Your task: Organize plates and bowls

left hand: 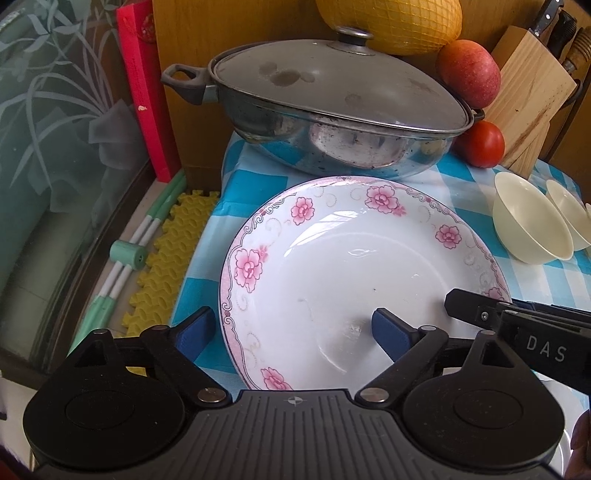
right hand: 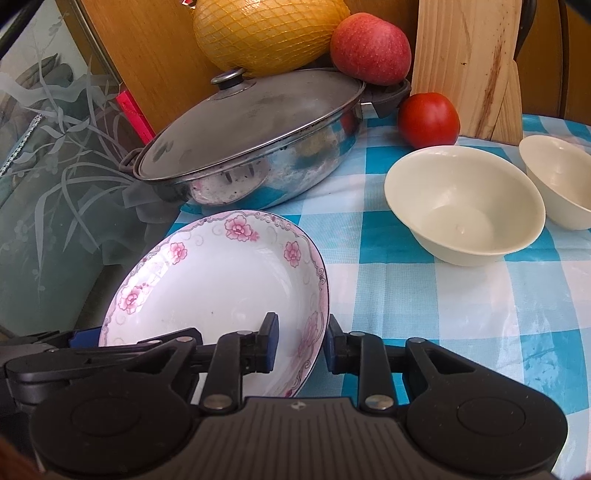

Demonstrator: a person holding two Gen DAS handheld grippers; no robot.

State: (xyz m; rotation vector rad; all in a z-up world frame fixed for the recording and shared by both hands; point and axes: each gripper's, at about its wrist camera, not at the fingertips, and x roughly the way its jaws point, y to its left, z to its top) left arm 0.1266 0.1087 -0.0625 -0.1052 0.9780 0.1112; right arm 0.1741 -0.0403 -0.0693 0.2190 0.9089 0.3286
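A white plate [left hand: 332,258] with pink flowers on its rim sits at the left edge of the blue-checked cloth [right hand: 424,295]. My left gripper [left hand: 291,326] stands open wide across the plate's left rim: one blue pad is outside the rim, the other is over the plate's floor, and neither presses on it. My right gripper [right hand: 301,339] is shut on the plate [right hand: 214,280] at its right rim, one pad inside and one outside. The plate looks tilted in the right wrist view. Two cream bowls [right hand: 465,206] [right hand: 561,181] stand upright and empty to the right of the plate.
A lidded steel pot [left hand: 325,110] stands just behind the plate. A netted yellow melon-like fruit [right hand: 266,33], an apple [right hand: 369,48], a tomato [right hand: 428,118] and a wooden knife block [left hand: 528,99] lie behind it. The table ends at left, beside a frosted glass panel [left hand: 55,129] and a yellow foam mat [left hand: 162,266].
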